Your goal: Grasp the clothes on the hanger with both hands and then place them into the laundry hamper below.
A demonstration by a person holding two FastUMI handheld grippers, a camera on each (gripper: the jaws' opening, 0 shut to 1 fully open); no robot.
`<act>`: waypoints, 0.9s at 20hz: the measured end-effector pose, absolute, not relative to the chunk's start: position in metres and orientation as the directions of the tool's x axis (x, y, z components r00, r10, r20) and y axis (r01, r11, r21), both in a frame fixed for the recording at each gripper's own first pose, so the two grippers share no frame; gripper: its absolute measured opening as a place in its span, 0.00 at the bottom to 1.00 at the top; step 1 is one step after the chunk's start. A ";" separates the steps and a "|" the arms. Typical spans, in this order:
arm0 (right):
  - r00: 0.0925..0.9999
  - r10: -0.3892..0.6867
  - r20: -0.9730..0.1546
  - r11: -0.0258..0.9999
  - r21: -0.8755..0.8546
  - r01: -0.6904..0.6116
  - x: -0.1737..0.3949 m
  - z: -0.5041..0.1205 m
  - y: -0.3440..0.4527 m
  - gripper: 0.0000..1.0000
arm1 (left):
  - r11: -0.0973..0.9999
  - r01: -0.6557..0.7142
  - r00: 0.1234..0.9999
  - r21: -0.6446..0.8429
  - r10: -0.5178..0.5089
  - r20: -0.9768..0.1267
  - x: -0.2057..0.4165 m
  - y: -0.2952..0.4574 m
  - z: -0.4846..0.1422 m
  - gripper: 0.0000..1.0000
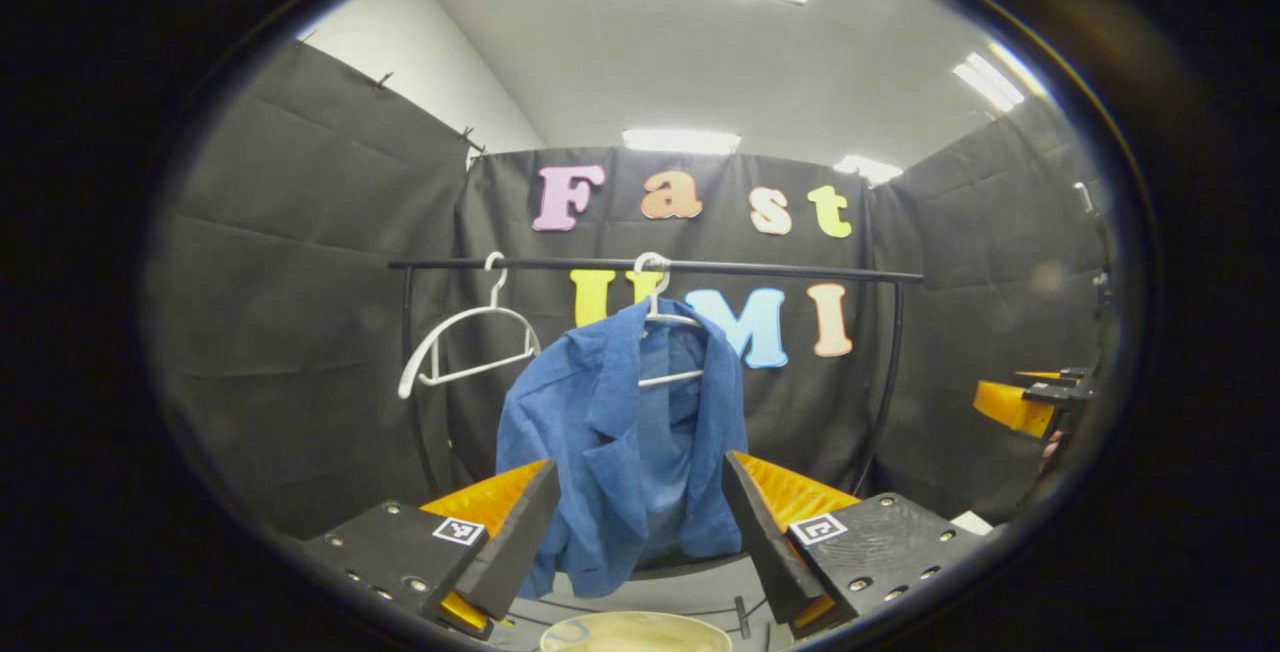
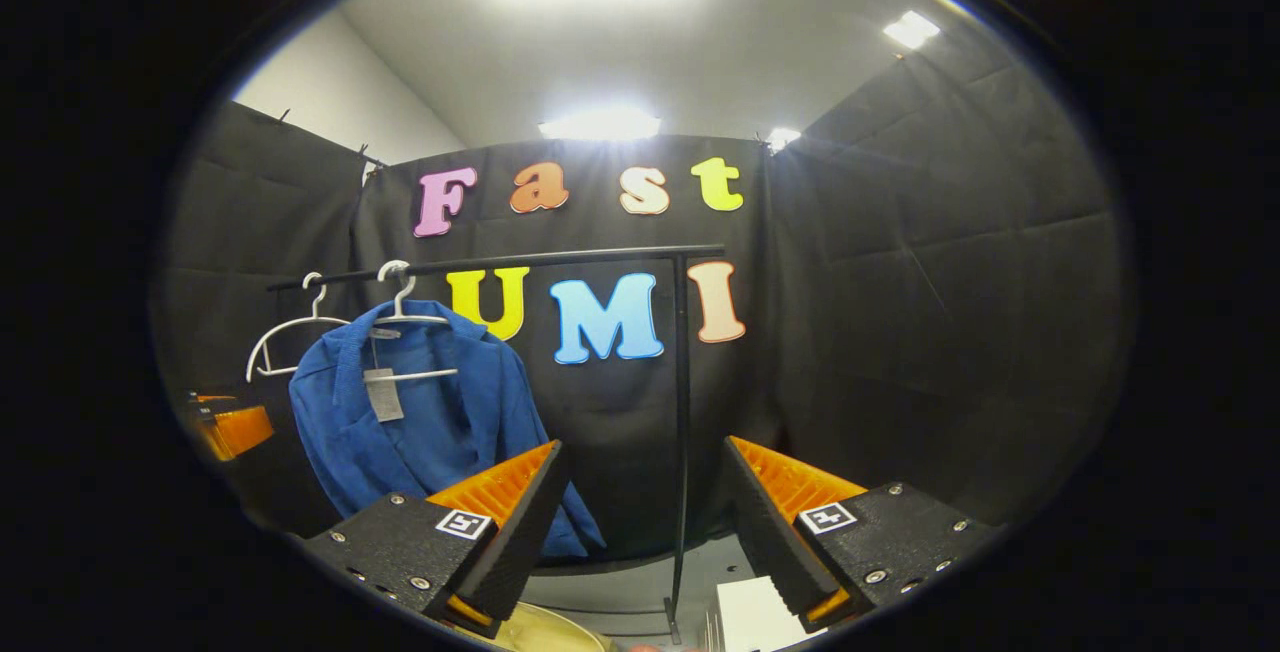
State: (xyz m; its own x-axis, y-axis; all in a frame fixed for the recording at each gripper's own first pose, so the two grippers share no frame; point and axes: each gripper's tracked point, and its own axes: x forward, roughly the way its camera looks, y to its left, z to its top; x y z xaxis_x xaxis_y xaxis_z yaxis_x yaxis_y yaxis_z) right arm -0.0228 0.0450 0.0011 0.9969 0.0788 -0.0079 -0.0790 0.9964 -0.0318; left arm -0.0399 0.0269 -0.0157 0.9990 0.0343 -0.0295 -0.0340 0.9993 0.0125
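In the left gripper view we see our left tongs [image 1: 640, 532] spread apart, gripping nothing. The blue jacket [image 1: 625, 452] hangs on a hanger [image 1: 668, 317] from the rail [image 1: 655, 268], straight ahead between the two fingers but beyond them. The hamper rim [image 1: 635, 632] sits below.

In the right gripper view our right tongs [image 2: 645, 522] also stand apart. The jacket [image 2: 420, 432] hangs ahead to the left, beyond the left finger [image 2: 500, 522].

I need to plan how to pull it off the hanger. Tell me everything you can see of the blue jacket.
The blue jacket is soft, woven-looking cloth with a collar and lapels. It hangs open-fronted on a white hanger hooked over the black rail, drooping unevenly. A grey tag shows inside in the right gripper view. Neither claw touches it.
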 end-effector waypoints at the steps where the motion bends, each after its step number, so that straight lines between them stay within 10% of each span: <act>1: 0.996 0.090 -0.011 0.995 -0.032 -0.091 -0.026 0.000 0.051 0.95 | 0.999 -0.039 0.998 0.013 0.040 -0.040 -0.045 0.031 -0.019 0.92; 18: 0.955 0.294 0.043 0.952 -0.104 -0.288 -0.008 0.044 0.207 0.96 | 0.985 -0.139 0.986 -0.098 0.129 -0.103 -0.113 0.099 -0.031 0.92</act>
State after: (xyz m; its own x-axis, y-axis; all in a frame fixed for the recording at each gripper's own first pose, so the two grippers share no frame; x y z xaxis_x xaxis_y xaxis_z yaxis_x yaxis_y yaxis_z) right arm -0.0083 0.2072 0.0436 0.9549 0.2940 0.0426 -0.2884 0.9519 -0.1038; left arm -0.1131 0.0990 -0.0310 0.9863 0.1289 -0.1031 -0.1390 0.9854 -0.0978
